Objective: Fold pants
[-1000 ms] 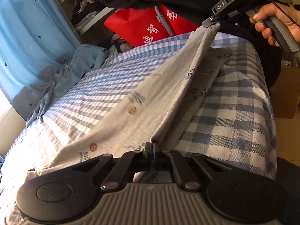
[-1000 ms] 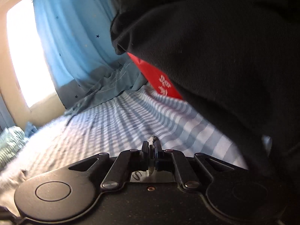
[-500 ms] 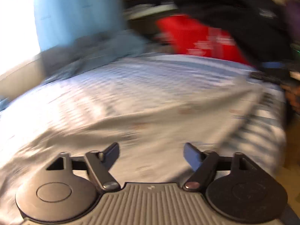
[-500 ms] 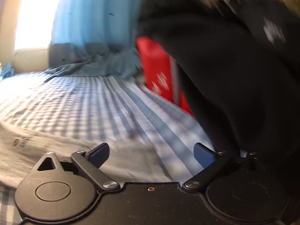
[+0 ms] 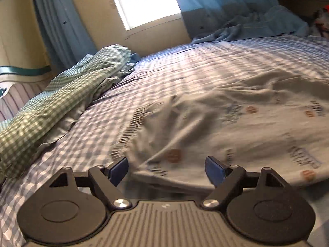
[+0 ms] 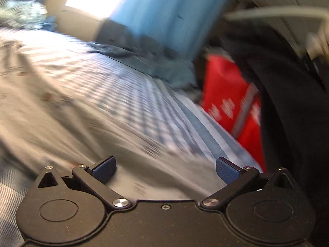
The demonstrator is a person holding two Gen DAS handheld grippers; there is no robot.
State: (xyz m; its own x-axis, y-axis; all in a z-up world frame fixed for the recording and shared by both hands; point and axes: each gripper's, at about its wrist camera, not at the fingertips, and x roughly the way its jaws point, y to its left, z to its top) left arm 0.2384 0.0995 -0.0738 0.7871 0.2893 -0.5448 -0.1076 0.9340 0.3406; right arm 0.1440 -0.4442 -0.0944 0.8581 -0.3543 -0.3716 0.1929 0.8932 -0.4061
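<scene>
While both claws gape empty over pants (image 5: 236, 123), only right view shows red bag (image 6: 230, 103).

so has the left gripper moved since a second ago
Yes. The left gripper has swung left: the window and green checked bedding now fill its view, the red bag is gone, and its jaws stand open over the pants.

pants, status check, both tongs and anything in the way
Left tongs open, empty. Right tongs open, empty. Pants lying loose on the checked bedsheet, rumpled. Green gingham bedding bunched off to the side, apart from pants.
</scene>
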